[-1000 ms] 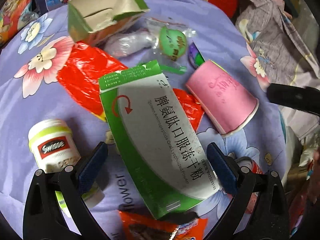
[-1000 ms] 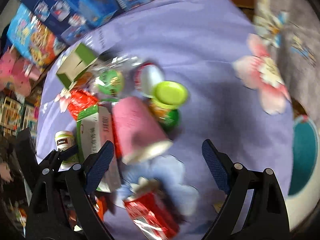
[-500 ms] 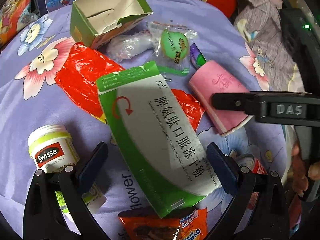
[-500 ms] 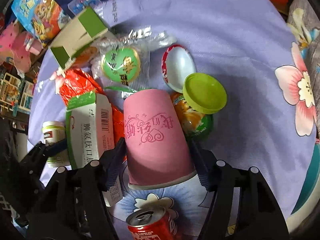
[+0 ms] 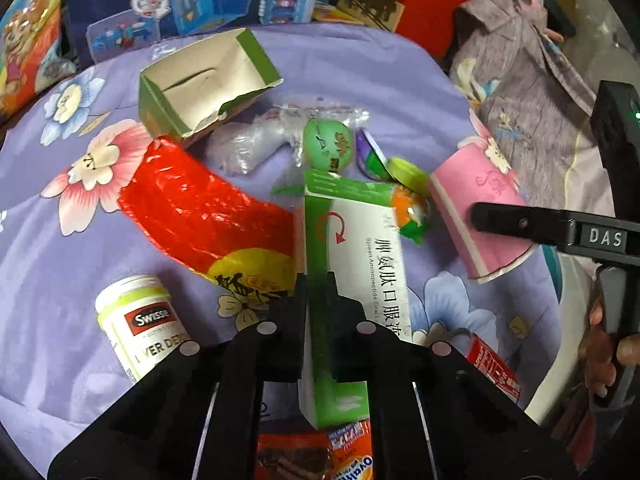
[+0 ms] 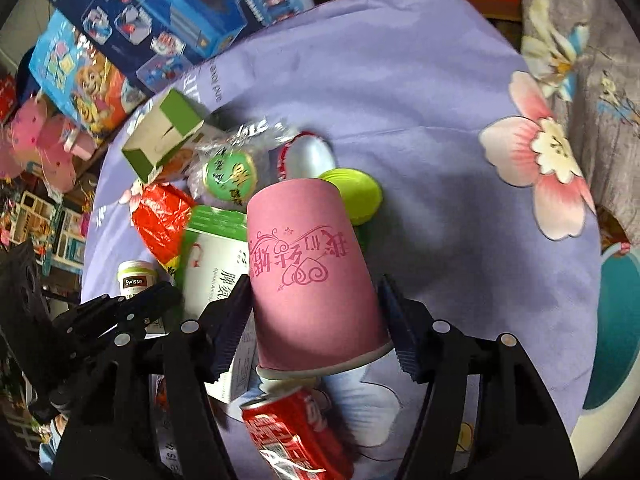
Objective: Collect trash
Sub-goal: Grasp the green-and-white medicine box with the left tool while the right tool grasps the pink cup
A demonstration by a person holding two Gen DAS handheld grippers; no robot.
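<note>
Pinching the green-and-white carton (image 5: 352, 264) by its long edge, the left gripper (image 5: 317, 300) has its jaws closing nearly together, with the flattened box turned up on its side between the pads. That carton stands among the litter on a purple flowered cloth (image 5: 360, 80), its far end close to a green round sweet in clear wrap (image 5: 329, 148) and a lime-green lid (image 5: 406, 170). A crumpled red wrapper (image 5: 200, 208) lies just left of it, a white Swisse jar (image 5: 142, 324) sits nearer on the left, and a torn-open green box (image 5: 200, 80) rests farther back. An orange snack packet (image 5: 316, 454) shows under the gripper at the bottom edge. The right gripper (image 6: 316, 320) stands about half open, its ribbed pads pressed against both sides of the pink paper cup (image 6: 308, 272), which lies on its side with the rim toward the camera. A red drink can (image 6: 296, 428) lies just below the cup's rim, partly blurred. In the left wrist view the same cup appears at the right, one black finger across its side, and part of a person's hand (image 5: 604, 356) grips the handle there. A teal bin (image 6: 616, 328) sits at the cloth's right edge.
</note>
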